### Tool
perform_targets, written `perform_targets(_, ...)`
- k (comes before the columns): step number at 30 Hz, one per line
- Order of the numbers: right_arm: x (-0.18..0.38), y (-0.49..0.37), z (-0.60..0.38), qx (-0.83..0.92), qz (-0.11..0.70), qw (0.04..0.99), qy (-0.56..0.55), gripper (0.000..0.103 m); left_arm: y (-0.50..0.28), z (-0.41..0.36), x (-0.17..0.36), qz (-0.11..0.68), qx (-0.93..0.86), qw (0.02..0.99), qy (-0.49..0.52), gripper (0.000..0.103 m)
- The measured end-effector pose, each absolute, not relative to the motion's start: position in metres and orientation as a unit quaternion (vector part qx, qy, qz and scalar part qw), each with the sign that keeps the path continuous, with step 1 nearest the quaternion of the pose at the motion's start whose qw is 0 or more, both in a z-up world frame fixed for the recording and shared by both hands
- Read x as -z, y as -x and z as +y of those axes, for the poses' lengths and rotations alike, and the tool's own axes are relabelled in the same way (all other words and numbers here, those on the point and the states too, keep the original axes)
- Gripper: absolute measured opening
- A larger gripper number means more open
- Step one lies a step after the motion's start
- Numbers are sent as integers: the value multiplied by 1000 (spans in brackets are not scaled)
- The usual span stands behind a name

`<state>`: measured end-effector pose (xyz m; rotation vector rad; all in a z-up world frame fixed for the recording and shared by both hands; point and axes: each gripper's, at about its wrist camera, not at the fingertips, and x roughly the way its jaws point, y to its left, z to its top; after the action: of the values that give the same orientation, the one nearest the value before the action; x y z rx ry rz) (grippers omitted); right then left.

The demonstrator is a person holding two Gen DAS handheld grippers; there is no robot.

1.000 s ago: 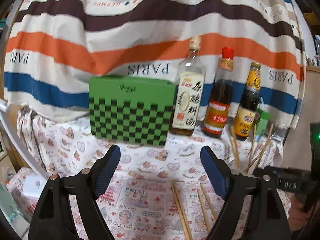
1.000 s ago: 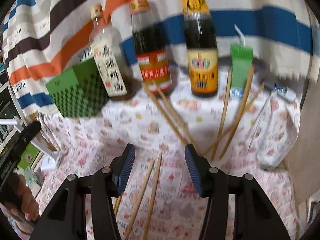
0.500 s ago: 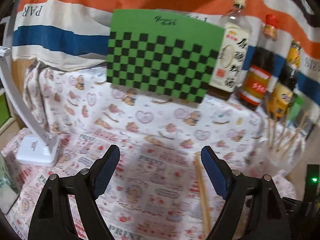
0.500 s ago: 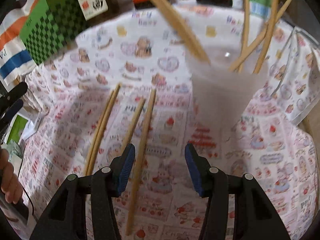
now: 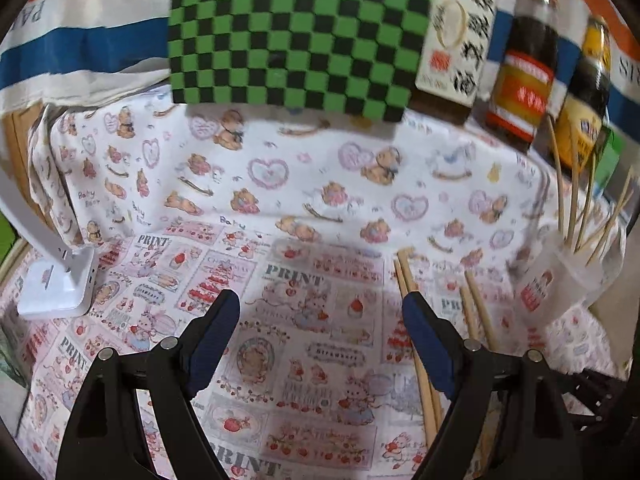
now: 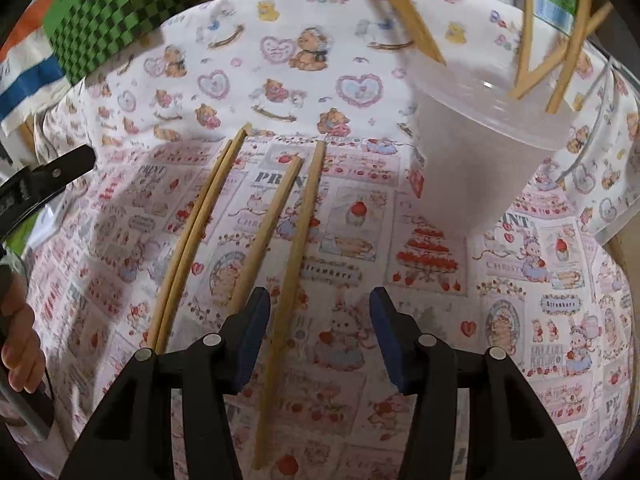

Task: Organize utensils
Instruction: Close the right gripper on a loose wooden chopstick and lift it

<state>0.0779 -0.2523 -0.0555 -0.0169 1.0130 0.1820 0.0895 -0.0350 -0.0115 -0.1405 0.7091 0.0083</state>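
The right gripper (image 6: 316, 316) hangs low over a table covered in a white cloth printed with pink strawberries, bears and hearts (image 6: 520, 320), its black arms tipped with blue pads. Its fingers (image 6: 252, 332) are spread about halfway and pinch nothing. One loose wooden chopstick (image 6: 294, 264) runs lengthwise between them, just inside the left pad; whether the pad touches it cannot be told. A second loose chopstick (image 6: 266, 232) lies just to its left, passing under that left finger. Further left, a pair of chopsticks lying pressed side by side (image 6: 192, 232) stretches from near to far on the cloth.

To the right and farther off stands a translucent white plastic cup (image 6: 476, 160), upright, with several more wooden chopsticks (image 6: 404, 12) leaning out of its mouth in different directions. A thin metal rod lies on the cloth beyond the cup's right side.

The left gripper (image 5: 320, 316) hovers over bare cloth to the left of the loose chopsticks, its fingers (image 5: 212, 328) spread wide with nothing between them. The side-by-side pair passes just behind its right finger. In the right wrist view a hand (image 6: 20, 340) grips this tool's handle at the left edge.

At the far edge of the table sit a green and black chequered box (image 5: 296, 36) and, to its right, three sauce bottles in a row (image 5: 524, 68). A striped orange, blue and white cloth (image 5: 80, 48) hangs behind them. A white lamp base (image 5: 56, 288) rests at the near left.
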Motion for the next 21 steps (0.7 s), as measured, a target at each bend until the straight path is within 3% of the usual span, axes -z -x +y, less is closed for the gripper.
perform_targets(4, 57, -76, -248, -90, 485, 870, 14, 54, -94, -42, 19, 376, 19, 924, 65, 83)
perform_targets(7, 56, -74, -248, -91, 483, 871, 18, 46, -94, -48, 23, 384, 19, 922, 46, 83)
perform_targets(16, 55, -71, -238, -88, 474, 874, 54, 8, -99, -64, 37, 411, -4, 912, -4, 82)
perform_targets(21, 49, -74, -247, -95, 467, 879, 26, 8, -98, -68, 41, 412, -13, 911, -13, 82)
